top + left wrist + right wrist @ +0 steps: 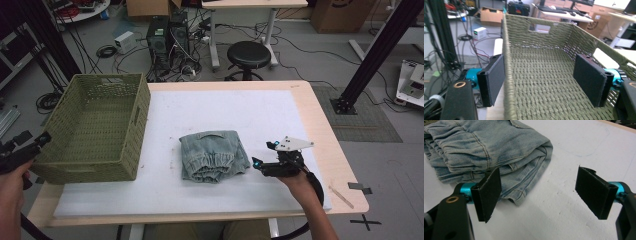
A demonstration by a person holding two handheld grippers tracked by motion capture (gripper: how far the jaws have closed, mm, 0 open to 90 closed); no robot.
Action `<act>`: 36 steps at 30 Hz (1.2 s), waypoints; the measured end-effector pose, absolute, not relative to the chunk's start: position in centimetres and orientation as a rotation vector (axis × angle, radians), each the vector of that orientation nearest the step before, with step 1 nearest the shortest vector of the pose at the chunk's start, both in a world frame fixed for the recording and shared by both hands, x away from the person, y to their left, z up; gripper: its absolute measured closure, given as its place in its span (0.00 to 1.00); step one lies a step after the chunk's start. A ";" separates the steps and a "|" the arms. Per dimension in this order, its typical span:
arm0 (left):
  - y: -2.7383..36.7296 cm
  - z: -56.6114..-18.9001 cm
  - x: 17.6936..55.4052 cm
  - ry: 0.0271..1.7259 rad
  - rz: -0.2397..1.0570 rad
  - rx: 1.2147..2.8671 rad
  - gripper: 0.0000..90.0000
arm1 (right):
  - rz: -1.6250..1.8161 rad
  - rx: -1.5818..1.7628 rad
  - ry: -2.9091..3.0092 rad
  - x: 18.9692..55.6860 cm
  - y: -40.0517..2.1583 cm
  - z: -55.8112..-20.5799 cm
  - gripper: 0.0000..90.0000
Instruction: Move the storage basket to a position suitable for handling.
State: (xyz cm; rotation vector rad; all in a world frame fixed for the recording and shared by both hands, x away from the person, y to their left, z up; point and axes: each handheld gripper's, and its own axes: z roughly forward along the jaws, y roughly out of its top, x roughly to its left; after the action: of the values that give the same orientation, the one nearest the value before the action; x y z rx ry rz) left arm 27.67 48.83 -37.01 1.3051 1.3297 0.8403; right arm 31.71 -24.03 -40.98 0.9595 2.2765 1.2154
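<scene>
Two grippers, both wide open, neither holding anything.

Left gripper [541,80]: jaws straddle the near-left wall of the basket [544,75], one jaw outside, one inside over the woven floor. No contact with the wall that I can confirm. In the high view the left gripper [35,145] is at the frame's left edge, mostly cut off, tip at the basket's [95,127] near-left corner. Left hand [12,175] partly out of frame, forearm coming up from the bottom edge.

Right gripper [544,192]: jaws over the white pad [564,220], just right of the jeans [486,147]. Left jaw overlaps the jeans' near corner in its own view; can't tell if it touches. High view: right gripper [262,160] points left toward the jeans [212,155], close but apart. Right hand [297,182] behind it, forearm angled in from bottom right, grey plate on top.

Jeans: folded, light blue, centre of the pad [225,110], waistband toward the near edge. Fold hides the legs; in the right gripper view the far side is cut off by the frame's top.

Basket: green, woven, on the table's [330,150] left end, overhanging the left edge.

Writing: a carton [599,21] behind the basket carries a dark mark, too blurred to read.
</scene>
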 end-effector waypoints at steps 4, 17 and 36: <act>49.1 -37.3 27.7 1.365 0.830 1.332 0.29 | 1.214 0.956 2.281 31.8 -23.9 -41.0 0.24; 48.9 -37.8 28.5 1.495 0.775 1.405 0.57 | 1.217 0.950 2.291 31.9 -23.3 -41.1 0.24; 48.8 -37.2 28.8 1.628 0.831 1.452 0.93 | 1.215 0.951 2.295 32.0 -23.2 -41.3 0.24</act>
State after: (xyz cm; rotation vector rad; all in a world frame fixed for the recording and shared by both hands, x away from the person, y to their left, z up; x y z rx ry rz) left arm 28.83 48.80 -37.25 1.4517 1.6281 0.8313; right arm 32.00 -23.24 -41.35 0.9512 2.2953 1.2152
